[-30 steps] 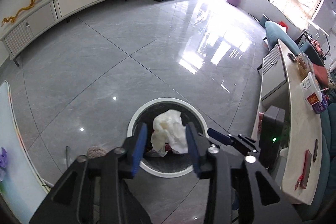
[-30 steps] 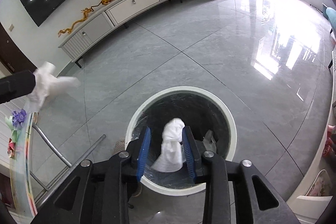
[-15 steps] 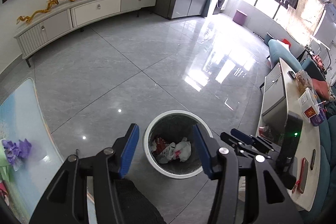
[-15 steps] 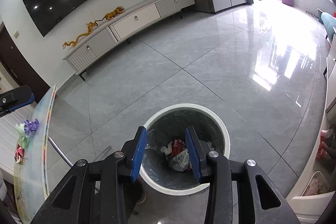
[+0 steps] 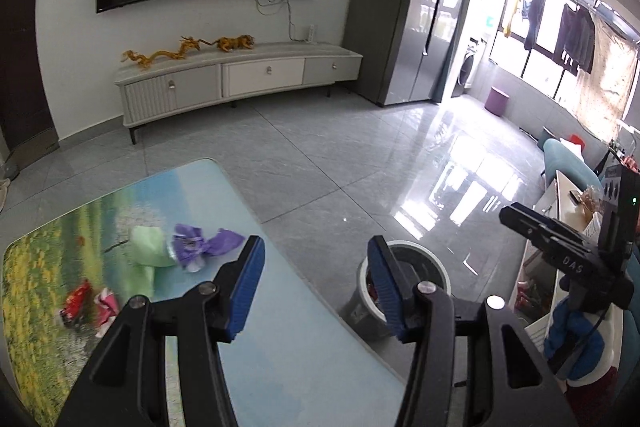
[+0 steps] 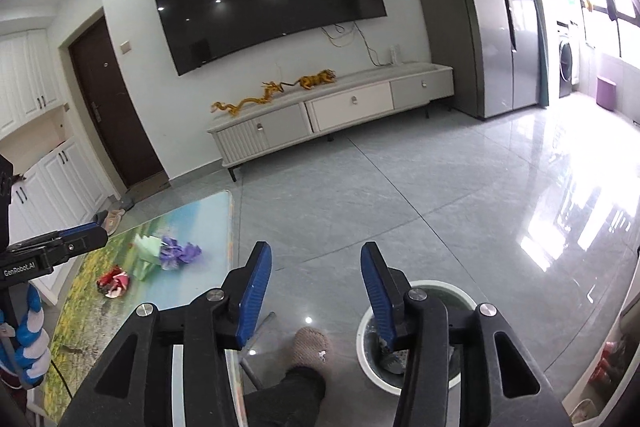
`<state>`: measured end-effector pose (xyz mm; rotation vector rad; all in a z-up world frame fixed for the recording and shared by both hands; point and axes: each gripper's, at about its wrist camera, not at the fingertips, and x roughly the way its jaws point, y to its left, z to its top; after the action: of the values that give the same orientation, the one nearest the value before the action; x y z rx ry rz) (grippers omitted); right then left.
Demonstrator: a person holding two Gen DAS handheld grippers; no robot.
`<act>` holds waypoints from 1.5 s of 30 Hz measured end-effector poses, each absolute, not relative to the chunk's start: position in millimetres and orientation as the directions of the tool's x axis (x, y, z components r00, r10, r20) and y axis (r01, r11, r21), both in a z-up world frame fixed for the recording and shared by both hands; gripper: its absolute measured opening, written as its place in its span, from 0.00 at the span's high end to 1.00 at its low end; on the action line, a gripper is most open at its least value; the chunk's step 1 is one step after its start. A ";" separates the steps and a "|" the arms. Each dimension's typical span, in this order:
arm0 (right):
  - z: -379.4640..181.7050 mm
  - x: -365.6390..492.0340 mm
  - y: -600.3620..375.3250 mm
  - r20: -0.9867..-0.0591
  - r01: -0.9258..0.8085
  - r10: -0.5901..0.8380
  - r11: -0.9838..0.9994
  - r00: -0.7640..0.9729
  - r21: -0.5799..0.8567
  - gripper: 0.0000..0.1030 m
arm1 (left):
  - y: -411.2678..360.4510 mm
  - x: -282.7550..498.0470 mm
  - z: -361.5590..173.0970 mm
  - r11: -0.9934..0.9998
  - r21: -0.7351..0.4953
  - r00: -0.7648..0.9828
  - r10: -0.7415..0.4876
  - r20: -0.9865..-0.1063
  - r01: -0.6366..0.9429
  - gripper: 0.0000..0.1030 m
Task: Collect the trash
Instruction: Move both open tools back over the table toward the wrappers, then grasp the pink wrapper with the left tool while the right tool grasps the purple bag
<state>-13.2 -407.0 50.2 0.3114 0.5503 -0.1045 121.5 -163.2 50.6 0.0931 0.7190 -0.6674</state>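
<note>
The left gripper (image 5: pixel 316 285) hangs over the near edge of the surface (image 5: pixel 280 355), a glass top printed with a meadow scene, its blue-padded jaws standing apart with nothing between them. The right gripper (image 6: pixel 316 293) is above the floor beside that surface, its jaws having just been opening and likewise empty. Trash lies on the surface: a purple wrapper (image 5: pixel 202 244) touching a pale green crumpled paper (image 5: pixel 147 247), and nearer the left edge a red scrap (image 5: pixel 76 303) just beside a pink one (image 5: pixel 106 309). The waste bin (image 5: pixel 434 269), white-rimmed with a dark liner, stands on the grey tiled floor (image 5: pixel 320 167) just off the surface's corner, with some scraps showing inside it. In the right wrist view a person's slippered foot (image 6: pixel 310 347) rests on the floor between the surface and the bin
</note>
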 end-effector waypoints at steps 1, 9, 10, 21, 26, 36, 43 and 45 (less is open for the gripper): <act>58.0 -11.2 -397.8 -0.520 0.161 -0.005 0.954 0.854 0.255 0.55 | -147.5 119.7 54.4 0.803 -0.136 0.577 -0.524 -0.627 0.581 0.48; 99.2 7.2 -331.6 -0.470 0.013 0.096 0.975 0.878 0.223 0.50 | -5.1 112.6 65.7 0.914 -0.107 0.727 -0.379 -0.573 0.392 0.43; 101.3 11.6 -324.5 -0.468 -0.003 0.108 0.976 0.877 0.219 0.50 | 7.5 112.7 64.0 0.923 -0.109 0.736 -0.361 -0.573 0.368 0.43; 57.1 111.2 -262.7 -0.571 -0.120 0.229 0.968 0.788 0.222 0.48 | 44.0 163.4 -3.8 0.950 -0.136 0.679 -0.296 -0.672 0.280 0.43; 15.9 166.6 -233.3 -0.637 -0.161 0.263 0.964 0.724 0.213 0.46 | 17.9 195.4 -49.5 0.944 -0.120 0.621 -0.294 -0.727 0.307 0.43; -57.1 242.9 -192.6 -0.735 -0.222 0.282 0.958 0.616 0.181 0.41 | 7.8 234.9 -110.1 0.951 -0.077 0.572 -0.243 -0.784 0.298 0.43; -89.1 265.9 -175.5 -0.774 -0.263 0.279 0.953 0.568 0.151 0.42 | 6.5 240.0 -125.7 0.947 -0.091 0.552 -0.256 -0.794 0.308 0.51; -94.8 265.7 -174.9 -0.780 -0.267 0.281 0.952 0.559 0.151 0.57 | 5.4 239.7 -128.9 0.940 -0.102 0.540 -0.273 -0.796 0.325 0.60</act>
<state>265.7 -174.9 -94.8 0.0160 0.9222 0.3229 239.7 5.4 -128.9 0.0607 0.9352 -0.3552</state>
